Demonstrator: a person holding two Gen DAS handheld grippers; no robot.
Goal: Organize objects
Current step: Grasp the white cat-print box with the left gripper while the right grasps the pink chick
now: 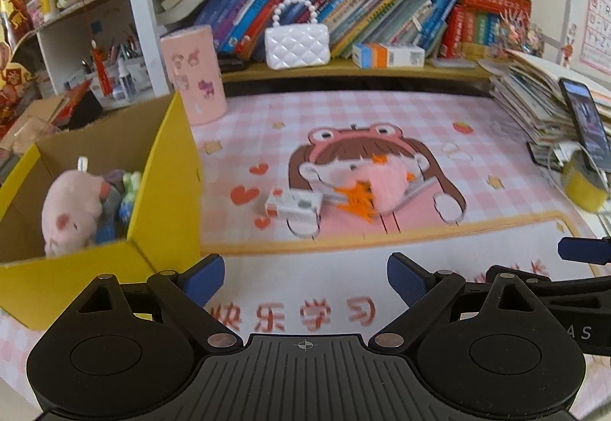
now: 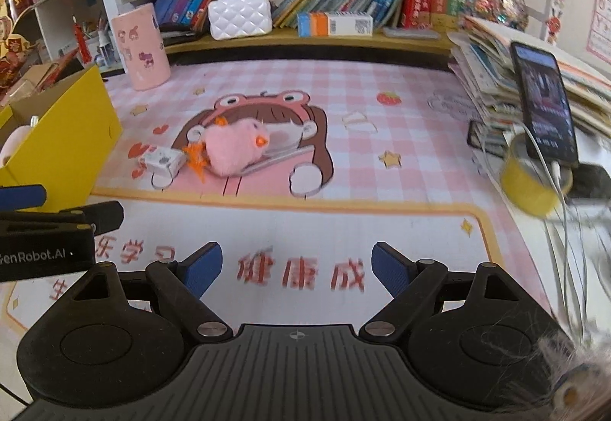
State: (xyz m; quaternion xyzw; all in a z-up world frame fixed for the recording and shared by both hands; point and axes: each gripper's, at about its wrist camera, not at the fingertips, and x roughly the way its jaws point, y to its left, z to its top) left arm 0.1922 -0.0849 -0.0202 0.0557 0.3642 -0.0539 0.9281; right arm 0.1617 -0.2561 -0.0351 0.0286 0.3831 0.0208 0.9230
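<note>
Pink fluffy toy (image 2: 235, 148) sits mid table, w/ small white box (image 2: 160, 161) just left of it, yellow box (image 1: 164, 191) far left. Both my grippers' jaws apart, nothing btwn. Toy prob light, squashy: I'd pinch its body.

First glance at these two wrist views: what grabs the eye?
The fluffy pink plush toy lying mid-desk on the cartoon-girl desk mat, with a small white box beside it. At the mat's left edge stands a yellow cardboard box already holding a pink pig plush. Both the left gripper and right gripper are open and empty.
</note>
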